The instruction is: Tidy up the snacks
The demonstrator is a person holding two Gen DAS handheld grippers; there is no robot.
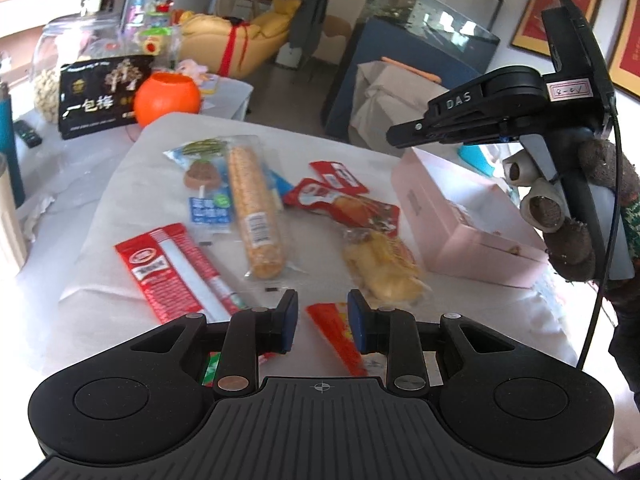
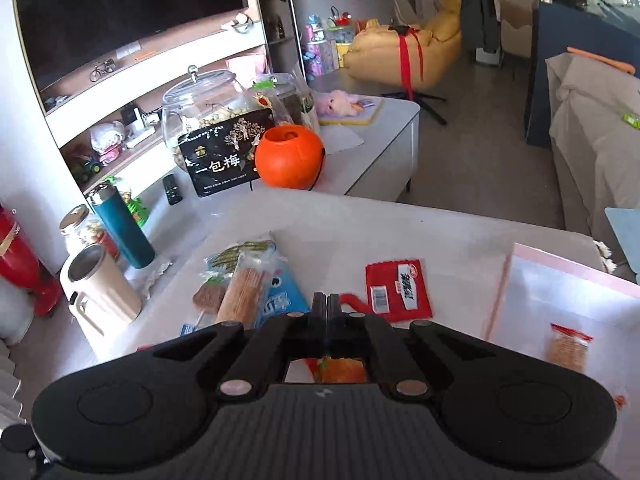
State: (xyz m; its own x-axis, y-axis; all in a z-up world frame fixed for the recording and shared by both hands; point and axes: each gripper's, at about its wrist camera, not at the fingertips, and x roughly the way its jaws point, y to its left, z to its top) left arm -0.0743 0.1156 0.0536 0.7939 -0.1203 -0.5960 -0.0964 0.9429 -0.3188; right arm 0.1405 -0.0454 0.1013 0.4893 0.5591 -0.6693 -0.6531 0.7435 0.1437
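Fingers of the right gripper (image 2: 327, 305) pressed together, empty; left gripper (image 1: 322, 314) fingers narrowly spread over an orange packet (image 1: 334, 330). 1 cracker pack (image 2: 568, 346) sits in the pink box (image 2: 560, 276); several snacks wait on the tabletop (image 1: 100, 272).

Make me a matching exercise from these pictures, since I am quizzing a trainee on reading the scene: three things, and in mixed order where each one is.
Things:
1. corn stick packet
2. cracker packet
3. orange pumpkin pot

Places:
A. inside the pink box
B. on the far table, beside the black snack bag
C. on the near white table, among the loose snacks

Pairs: 1-C, 2-A, 3-B
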